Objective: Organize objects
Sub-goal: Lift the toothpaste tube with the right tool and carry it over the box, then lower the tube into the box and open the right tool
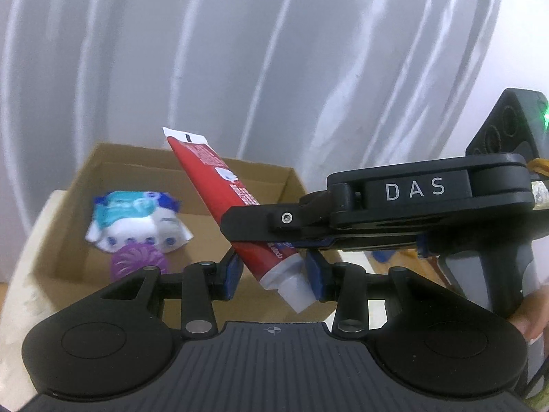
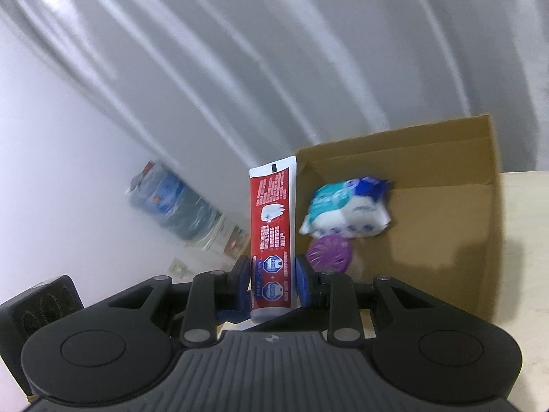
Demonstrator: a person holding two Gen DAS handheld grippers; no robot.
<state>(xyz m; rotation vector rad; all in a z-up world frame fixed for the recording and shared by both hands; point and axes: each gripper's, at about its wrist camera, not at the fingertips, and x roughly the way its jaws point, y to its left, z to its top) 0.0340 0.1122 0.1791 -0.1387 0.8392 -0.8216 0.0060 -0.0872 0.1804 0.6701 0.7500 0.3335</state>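
A red toothpaste tube (image 1: 226, 199) with a white cap stands tilted in the air in front of an open cardboard box (image 1: 109, 168). My right gripper (image 2: 272, 283) is shut on the tube (image 2: 272, 226) at its lower part, and in the left wrist view it comes in from the right (image 1: 257, 226). My left gripper (image 1: 274, 274) has its blue pads on either side of the tube's cap end, open with a gap on the left side. In the box lie a white-and-blue tissue pack (image 1: 137, 219) and a purple round disc (image 1: 139, 261).
The box (image 2: 446, 206) stands on a pale table (image 2: 525, 240). A grey-white curtain fills the background. Water bottles (image 2: 171, 206) stand on the floor at left in the right wrist view. A hand (image 1: 532, 316) holds the right gripper's handle.
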